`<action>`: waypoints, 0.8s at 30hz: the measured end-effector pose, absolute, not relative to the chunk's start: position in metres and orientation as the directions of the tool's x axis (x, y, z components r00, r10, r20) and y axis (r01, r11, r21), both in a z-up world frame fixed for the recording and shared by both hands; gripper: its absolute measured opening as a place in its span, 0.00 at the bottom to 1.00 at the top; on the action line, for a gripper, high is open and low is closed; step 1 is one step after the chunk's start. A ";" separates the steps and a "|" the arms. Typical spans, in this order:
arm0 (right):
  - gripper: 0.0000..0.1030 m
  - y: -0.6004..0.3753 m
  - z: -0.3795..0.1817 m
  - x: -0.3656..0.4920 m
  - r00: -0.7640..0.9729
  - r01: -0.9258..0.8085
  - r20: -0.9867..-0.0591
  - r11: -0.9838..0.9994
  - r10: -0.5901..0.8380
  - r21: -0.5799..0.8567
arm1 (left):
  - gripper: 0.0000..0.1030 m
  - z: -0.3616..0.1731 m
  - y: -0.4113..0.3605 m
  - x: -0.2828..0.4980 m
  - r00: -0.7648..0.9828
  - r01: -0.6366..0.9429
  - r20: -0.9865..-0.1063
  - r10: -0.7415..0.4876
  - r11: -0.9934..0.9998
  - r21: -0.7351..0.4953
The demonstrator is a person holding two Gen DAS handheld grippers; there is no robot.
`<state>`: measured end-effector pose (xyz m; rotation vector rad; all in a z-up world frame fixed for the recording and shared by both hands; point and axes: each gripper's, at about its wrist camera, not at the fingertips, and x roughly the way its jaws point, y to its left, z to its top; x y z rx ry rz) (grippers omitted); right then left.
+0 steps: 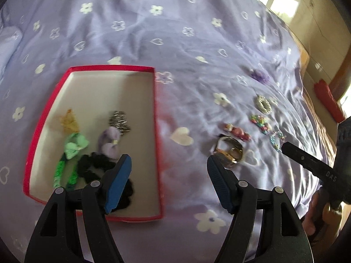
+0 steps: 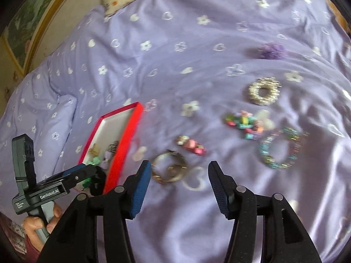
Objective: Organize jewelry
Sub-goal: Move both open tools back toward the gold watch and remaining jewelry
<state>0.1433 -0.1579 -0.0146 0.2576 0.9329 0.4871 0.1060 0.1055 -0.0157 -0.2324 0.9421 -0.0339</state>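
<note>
On a lilac bedspread [image 1: 175, 32] a red box [image 1: 156, 131] sits to the left, holding a green bow [image 1: 75, 145], purple bow [image 1: 109, 141], black scrunchie [image 1: 96, 166] and silver clip [image 1: 119, 121]. The left gripper [image 1: 169, 164] hangs above its right wall, jaws spread and empty. The right gripper [image 2: 179, 169], jaws opening with nothing between, hovers over a gold watch [image 2: 169, 168]; a beaded bracelet [image 2: 279, 149] and silver ring-shaped scrunchie [image 2: 263, 92] lie farther right.

A lilac bedspread [image 1: 175, 32] is showing white flowers and hearts. The box [image 1: 156, 100] is showing red walls and a white inside, holding a green bow [image 1: 75, 146], a lilac bow [image 1: 109, 140] and a black scrunchie [image 1: 96, 166]. A gold bangle [image 2: 169, 168] is gleaming.
</note>
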 end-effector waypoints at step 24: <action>0.54 -0.206 -0.028 0.176 0.546 -0.263 -0.717 0.902 0.432 0.343 | 0.58 -0.045 0.041 0.164 0.487 0.101 -0.853 -0.187 0.982 -0.158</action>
